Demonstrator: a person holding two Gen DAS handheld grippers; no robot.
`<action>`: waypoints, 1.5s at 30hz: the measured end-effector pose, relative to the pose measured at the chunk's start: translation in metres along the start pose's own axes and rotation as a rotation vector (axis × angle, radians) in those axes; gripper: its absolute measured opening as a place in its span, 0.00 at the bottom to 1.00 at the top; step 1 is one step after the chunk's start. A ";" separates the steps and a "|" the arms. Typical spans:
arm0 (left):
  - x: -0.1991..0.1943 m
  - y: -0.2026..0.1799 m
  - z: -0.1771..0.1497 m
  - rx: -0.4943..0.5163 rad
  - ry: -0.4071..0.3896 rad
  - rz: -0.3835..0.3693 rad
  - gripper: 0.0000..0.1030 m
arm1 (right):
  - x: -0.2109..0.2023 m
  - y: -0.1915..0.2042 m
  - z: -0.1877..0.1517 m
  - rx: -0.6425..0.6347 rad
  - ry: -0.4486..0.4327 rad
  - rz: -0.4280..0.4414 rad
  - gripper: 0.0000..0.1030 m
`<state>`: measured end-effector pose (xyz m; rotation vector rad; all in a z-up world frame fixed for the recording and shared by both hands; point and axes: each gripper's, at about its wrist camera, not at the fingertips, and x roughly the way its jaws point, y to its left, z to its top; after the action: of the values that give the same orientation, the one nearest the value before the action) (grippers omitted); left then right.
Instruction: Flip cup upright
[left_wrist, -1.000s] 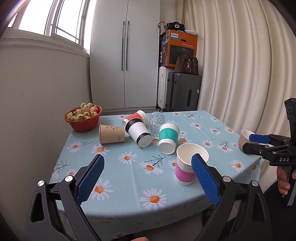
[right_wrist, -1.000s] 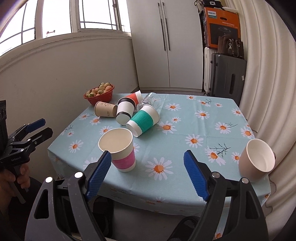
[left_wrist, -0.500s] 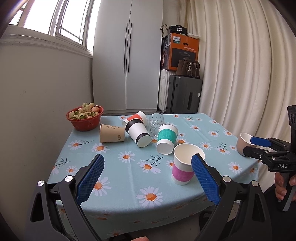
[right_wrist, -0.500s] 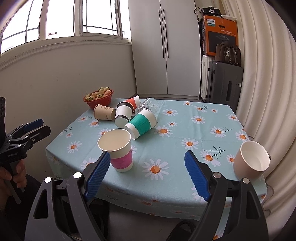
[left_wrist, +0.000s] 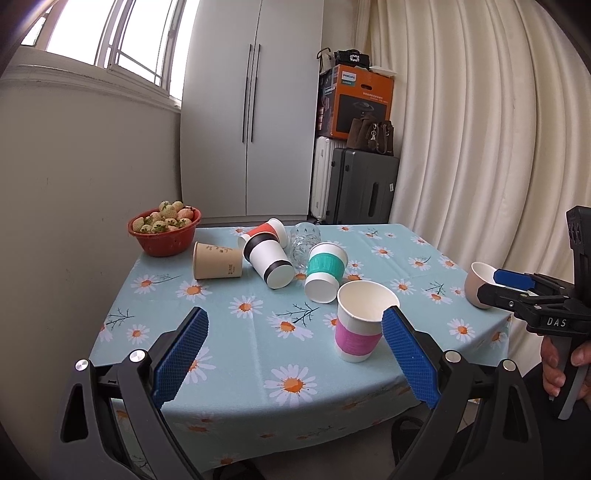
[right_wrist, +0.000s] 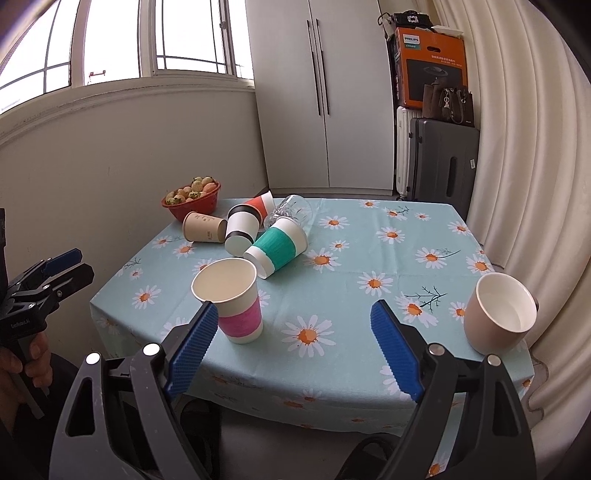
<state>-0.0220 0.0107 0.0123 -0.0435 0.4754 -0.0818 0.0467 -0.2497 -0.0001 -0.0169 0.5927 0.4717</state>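
Several paper cups lie on their sides mid-table: a teal-banded cup (left_wrist: 324, 270) (right_wrist: 277, 246), a black-banded cup (left_wrist: 269, 260) (right_wrist: 242, 228), a red cup (left_wrist: 264, 229) (right_wrist: 260, 202), a brown cup (left_wrist: 217, 260) (right_wrist: 204, 227) and a clear glass (left_wrist: 303, 243) (right_wrist: 290, 210). A pink-banded cup (left_wrist: 361, 320) (right_wrist: 232, 300) and a beige cup (right_wrist: 498, 312) (left_wrist: 480, 284) stand upright near the front edge. My left gripper (left_wrist: 295, 354) and right gripper (right_wrist: 293, 349) are both open and empty, held off the table's near edge.
A red bowl of strawberries (left_wrist: 165, 230) (right_wrist: 192, 197) stands at the table's far left corner by the wall. The daisy tablecloth (left_wrist: 258, 332) hangs over the front edge. A wardrobe, suitcases and a curtain stand behind and to the right.
Both grippers have drawn back and up from the table, so the cups look smaller and farther. Nothing on the table has moved.
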 end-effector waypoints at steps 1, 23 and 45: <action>0.000 0.000 0.000 0.000 0.000 -0.002 0.90 | 0.000 0.001 0.000 -0.001 0.001 0.001 0.82; 0.002 -0.003 -0.002 0.004 0.006 -0.001 0.90 | 0.000 0.001 0.000 0.006 0.000 0.002 0.88; 0.002 -0.004 -0.006 0.004 0.017 -0.004 0.90 | -0.001 0.002 0.001 0.016 -0.015 0.001 0.95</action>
<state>-0.0229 0.0062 0.0066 -0.0398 0.4926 -0.0868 0.0459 -0.2481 0.0011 0.0018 0.5818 0.4674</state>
